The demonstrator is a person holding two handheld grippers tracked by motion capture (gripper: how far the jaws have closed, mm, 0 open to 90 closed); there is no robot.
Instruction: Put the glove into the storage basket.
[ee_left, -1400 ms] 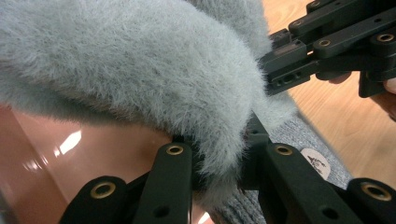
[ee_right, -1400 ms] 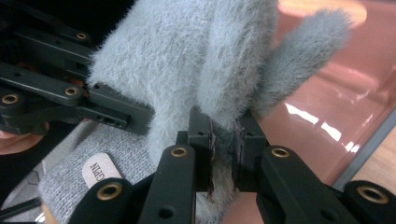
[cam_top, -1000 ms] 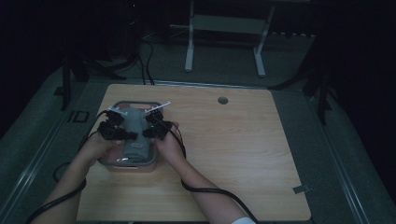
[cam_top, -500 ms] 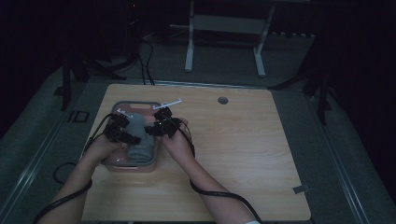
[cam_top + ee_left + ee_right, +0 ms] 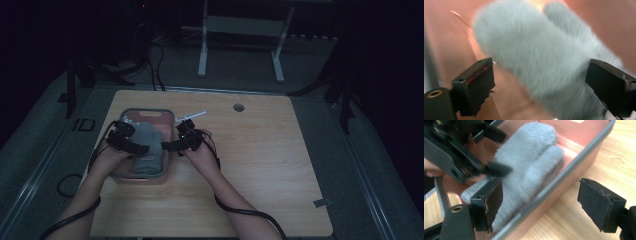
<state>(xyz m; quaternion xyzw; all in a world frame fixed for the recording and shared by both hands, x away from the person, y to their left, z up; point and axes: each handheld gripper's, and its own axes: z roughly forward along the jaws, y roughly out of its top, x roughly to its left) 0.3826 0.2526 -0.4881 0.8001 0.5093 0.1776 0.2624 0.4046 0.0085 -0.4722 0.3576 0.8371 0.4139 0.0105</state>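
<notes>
A folded grey fleecy cloth, soft-napped and doubled into two rounded lobes, lay inside the pink bin on the tabletop. Both the left gripper and right gripper had just been opening; their fingers stood wide, gripping nothing.

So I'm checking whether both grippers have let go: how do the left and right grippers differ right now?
The left gripper reaches over the grey fuzzy cloth inside the pink bin; the right gripper sits at the bin's right rim. The left gripper's open jaws flank the cloth; the right gripper's straddle the rim, one inside, one over the wooden table. Shared: both have just been opening, and neither presses on the cloth.
</notes>
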